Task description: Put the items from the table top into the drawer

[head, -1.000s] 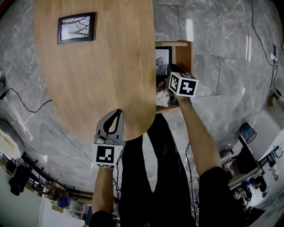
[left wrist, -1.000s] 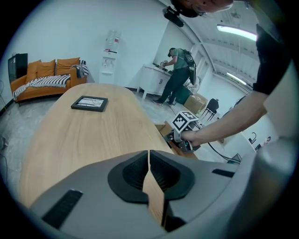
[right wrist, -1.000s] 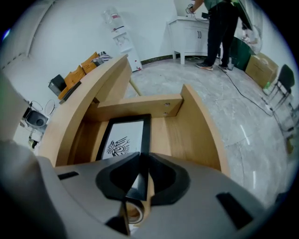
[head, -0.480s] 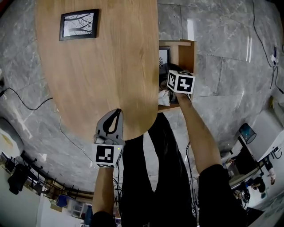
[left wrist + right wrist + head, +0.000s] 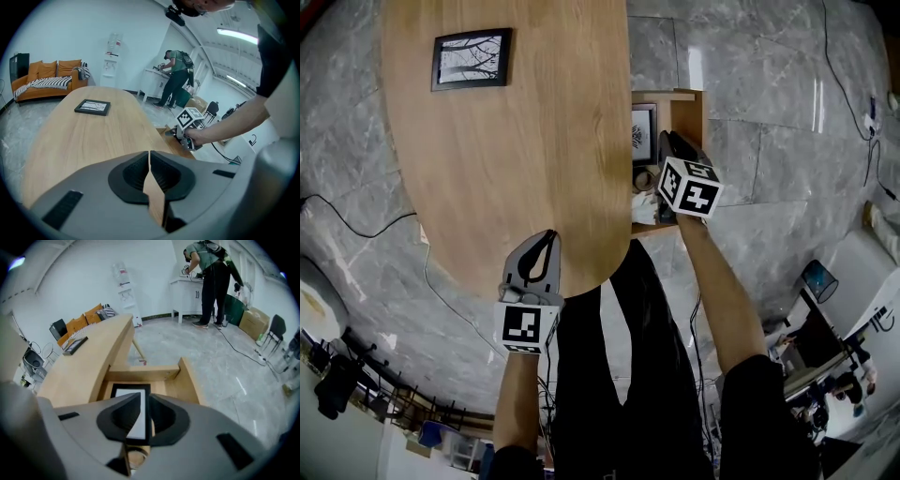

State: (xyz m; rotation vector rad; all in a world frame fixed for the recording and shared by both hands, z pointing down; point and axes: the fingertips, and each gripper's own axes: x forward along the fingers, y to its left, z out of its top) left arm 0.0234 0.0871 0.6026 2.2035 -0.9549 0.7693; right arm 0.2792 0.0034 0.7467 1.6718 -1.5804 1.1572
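Note:
One black-framed picture [image 5: 472, 58] lies at the far end of the oval wooden table [image 5: 516, 169]; it also shows in the left gripper view [image 5: 92, 107] and the right gripper view [image 5: 75, 345]. The drawer [image 5: 699, 117] stands pulled out at the table's right side. Inside it lie a second framed picture [image 5: 643, 134] [image 5: 126, 392], a tape roll [image 5: 644, 178] and something white [image 5: 645, 208]. My right gripper [image 5: 667, 141] [image 5: 143, 401] hangs above the drawer, pointing down into it, open by a narrow gap with nothing between its pads. At the table's near edge my left gripper [image 5: 546, 236] [image 5: 149, 157] is shut and empty.
The drawer's wooden back wall [image 5: 140, 373] faces the right gripper. A person [image 5: 176, 77] works at a white counter far behind the table. An orange sofa [image 5: 47, 77] stands at the back left. A cable [image 5: 356, 220] trails on the marble floor left of the table.
My right gripper has lifted a little above the drawer and drifted slightly right. The left gripper and the things in the drawer have stayed put.

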